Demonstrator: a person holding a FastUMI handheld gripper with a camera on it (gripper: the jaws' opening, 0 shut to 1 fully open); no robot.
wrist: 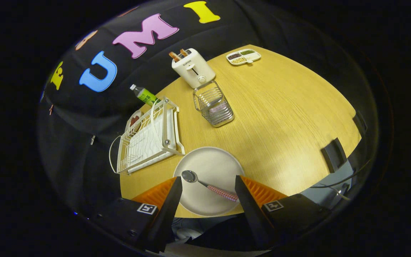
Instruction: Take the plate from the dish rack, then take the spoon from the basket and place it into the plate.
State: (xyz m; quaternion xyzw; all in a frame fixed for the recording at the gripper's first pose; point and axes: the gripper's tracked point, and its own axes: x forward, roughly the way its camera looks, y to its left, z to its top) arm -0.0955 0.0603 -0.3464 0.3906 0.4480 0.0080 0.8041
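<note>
A round pale plate (pixel 214 167) lies flat on the wooden table (pixel 280 117) near its front edge. In the plate rests a spoon (pixel 209 185) with a shiny bowl and a red checked handle, lying slantwise between my fingers. My gripper (pixel 209 185) stands open above the plate, its two fingers spread wide to either side of the spoon; whether the handle's end touches the right finger I cannot tell. Beyond the plate stands the white dish rack (pixel 148 137). The wire basket (pixel 213 103) sits further back, in front of the toaster.
A white toaster (pixel 193 67) with bread in its slots stands at the back. A green bottle (pixel 144 95) lies behind the rack. A small divided tray (pixel 243 56) with food sits at the far edge. Black clamps (pixel 334 153) grip the table's right edge.
</note>
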